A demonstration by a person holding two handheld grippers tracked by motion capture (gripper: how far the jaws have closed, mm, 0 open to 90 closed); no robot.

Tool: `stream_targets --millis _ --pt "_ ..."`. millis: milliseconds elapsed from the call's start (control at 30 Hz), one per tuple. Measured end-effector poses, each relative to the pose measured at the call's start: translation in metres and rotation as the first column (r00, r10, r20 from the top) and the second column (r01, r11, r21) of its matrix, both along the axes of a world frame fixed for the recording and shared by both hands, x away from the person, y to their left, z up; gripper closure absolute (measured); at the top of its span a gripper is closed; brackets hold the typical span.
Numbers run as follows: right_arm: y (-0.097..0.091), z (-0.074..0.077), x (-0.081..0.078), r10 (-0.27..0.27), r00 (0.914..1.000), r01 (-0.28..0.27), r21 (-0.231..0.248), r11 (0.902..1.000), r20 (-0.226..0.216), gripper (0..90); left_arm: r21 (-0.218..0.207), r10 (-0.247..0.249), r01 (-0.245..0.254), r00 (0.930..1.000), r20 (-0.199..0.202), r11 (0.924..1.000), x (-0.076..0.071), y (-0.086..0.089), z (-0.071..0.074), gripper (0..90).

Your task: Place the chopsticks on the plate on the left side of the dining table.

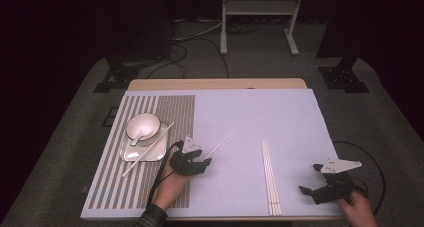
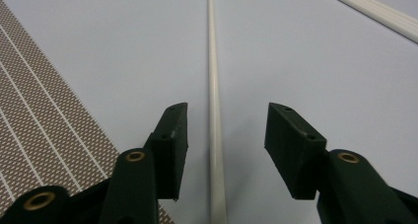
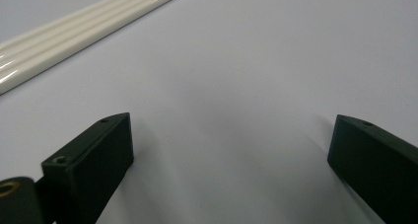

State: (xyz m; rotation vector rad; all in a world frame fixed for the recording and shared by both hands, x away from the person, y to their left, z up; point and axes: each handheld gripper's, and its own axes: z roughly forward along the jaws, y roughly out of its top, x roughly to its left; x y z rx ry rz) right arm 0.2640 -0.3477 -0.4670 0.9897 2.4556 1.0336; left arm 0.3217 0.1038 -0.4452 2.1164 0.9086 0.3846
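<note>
A single white chopstick (image 1: 220,144) lies slanted on the pale blue table cover (image 1: 260,112), just right of the striped placemat (image 1: 175,117). My left gripper (image 1: 204,159) sits at the chopstick's near end. In the left gripper view the chopstick (image 2: 213,86) runs between the jaws of my left gripper (image 2: 227,110), with a gap on each side, so the pads do not touch it. My right gripper (image 1: 310,177) rests near the front right edge. Seen in its own view, my right gripper (image 3: 229,150) stands wide open over bare cover.
A bundle of white chopsticks (image 1: 270,177) lies lengthwise between the two grippers. On the placemat a white bowl (image 1: 143,125) with a spoon sits on a plate (image 1: 150,154), and another chopstick (image 1: 132,166) leans across the plate.
</note>
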Motion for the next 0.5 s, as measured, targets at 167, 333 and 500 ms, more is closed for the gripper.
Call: stream_targets --millis 167,333,500 --pt "0.0 0.0 0.0 0.0 1.0 0.0 0.0 1.0 0.0 2.2 0.004 0.011 -0.011 0.9998 0.013 0.9999 0.003 -0.0008 -0.0014 59.4" --pt "0.0 0.0 0.0 0.0 1.0 0.0 0.0 1.0 0.0 2.2 -0.005 0.018 -0.018 0.9998 0.005 0.9998 0.0077 -0.001 -0.0042 63.3" --pt "0.0 0.0 0.0 0.0 1.0 0.0 0.001 1.0 0.0 2.2 -0.001 0.015 -0.015 0.9999 0.003 0.9999 0.0097 -0.0037 -0.0071 65.6"
